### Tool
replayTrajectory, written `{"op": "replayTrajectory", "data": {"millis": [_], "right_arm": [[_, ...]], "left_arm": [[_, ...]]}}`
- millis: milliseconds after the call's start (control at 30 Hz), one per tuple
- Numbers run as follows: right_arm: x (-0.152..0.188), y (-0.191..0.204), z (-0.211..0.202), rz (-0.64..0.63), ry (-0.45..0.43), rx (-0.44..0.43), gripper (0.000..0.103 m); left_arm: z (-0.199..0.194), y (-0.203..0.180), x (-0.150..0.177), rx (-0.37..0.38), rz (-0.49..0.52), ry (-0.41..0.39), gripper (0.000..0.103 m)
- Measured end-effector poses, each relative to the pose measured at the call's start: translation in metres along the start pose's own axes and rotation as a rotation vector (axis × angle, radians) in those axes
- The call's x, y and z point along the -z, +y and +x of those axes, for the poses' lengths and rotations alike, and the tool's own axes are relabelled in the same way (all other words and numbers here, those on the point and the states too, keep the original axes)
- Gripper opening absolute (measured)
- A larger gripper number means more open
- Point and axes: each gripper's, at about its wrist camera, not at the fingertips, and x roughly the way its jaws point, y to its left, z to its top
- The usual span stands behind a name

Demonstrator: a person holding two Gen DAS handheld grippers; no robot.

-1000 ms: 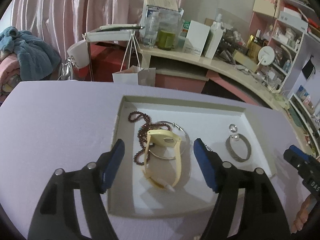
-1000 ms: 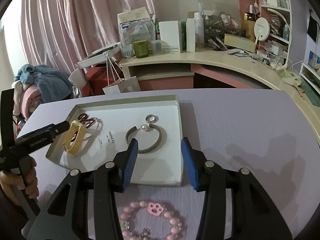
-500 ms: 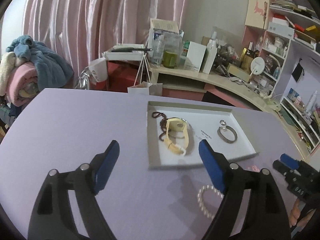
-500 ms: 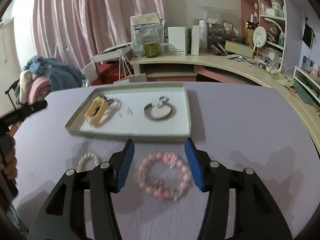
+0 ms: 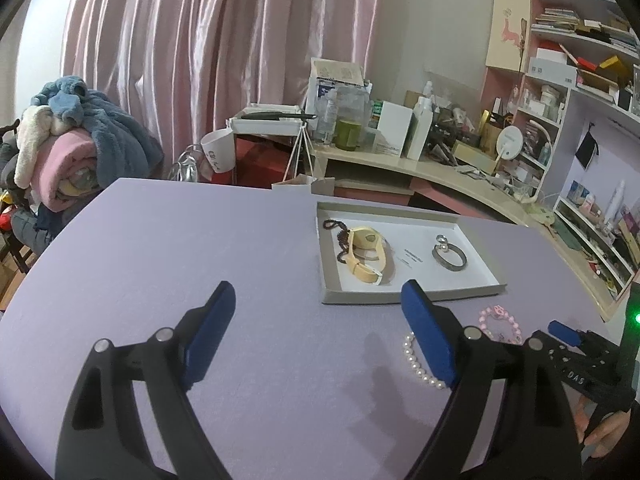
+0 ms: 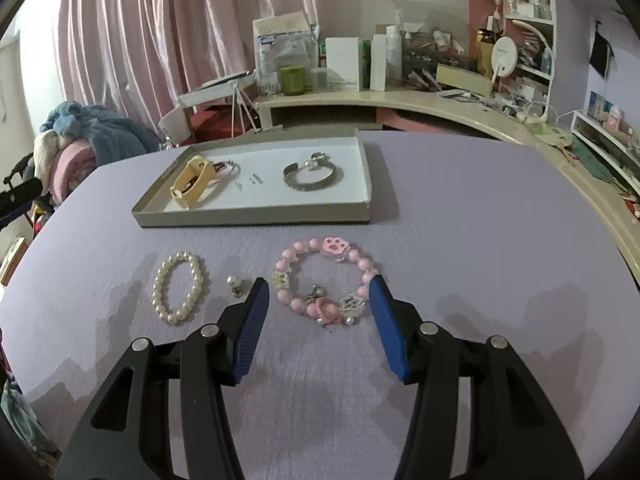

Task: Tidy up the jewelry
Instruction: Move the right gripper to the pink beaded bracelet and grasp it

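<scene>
A shallow grey tray [image 6: 256, 217] [image 5: 330, 292] on the lilac table holds a yellow watch [image 6: 191, 181] [image 5: 365, 255], a dark bead string [image 5: 340, 240] and a silver bangle [image 6: 313, 176] [image 5: 449, 257]. On the table in front of the tray lie a pink bead bracelet [image 6: 320, 280] [image 5: 500, 322], a white pearl bracelet [image 6: 178, 286] [image 5: 416, 362] and a small pearl earring [image 6: 233, 283]. My right gripper [image 6: 318, 308] is open, its fingers on either side of the pink bracelet's near edge. My left gripper [image 5: 316, 336] is open and empty, well short of the tray.
A cluttered curved desk [image 6: 400, 100] stands behind the table. A pile of blankets [image 5: 68, 148] lies at the far left. Shelves [image 5: 580, 120] stand at the right. The person's hand holding the right gripper [image 5: 588, 364] shows at the left wrist view's lower right.
Both grippers have pulled back from the tray toward the near edge. The right one now has the pink bracelet between its open fingers. The watch stays in the tray.
</scene>
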Motion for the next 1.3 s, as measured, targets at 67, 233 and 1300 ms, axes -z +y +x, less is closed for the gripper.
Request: {"op": "replayTrajectory", "data": {"millis": [67, 233, 1300], "right_arm": [[-0.002, -0.005, -0.004, 0.012, -0.016, 0.005, 0.054], [-0.007, -0.021, -0.007, 0.055, -0.038, 0.023, 0.054], [-0.01, -0.04, 0.021, 0.128, 0.027, 0.009, 0.049]], "left_arm": [[-0.002, 0.003, 0.001, -0.003, -0.005, -0.004, 0.085], [0.002, 0.007, 0.001, -0.011, -0.008, 0.001, 0.085], [0.028, 0.006, 0.008, -0.011, 0.007, 0.036, 0.085]]}}
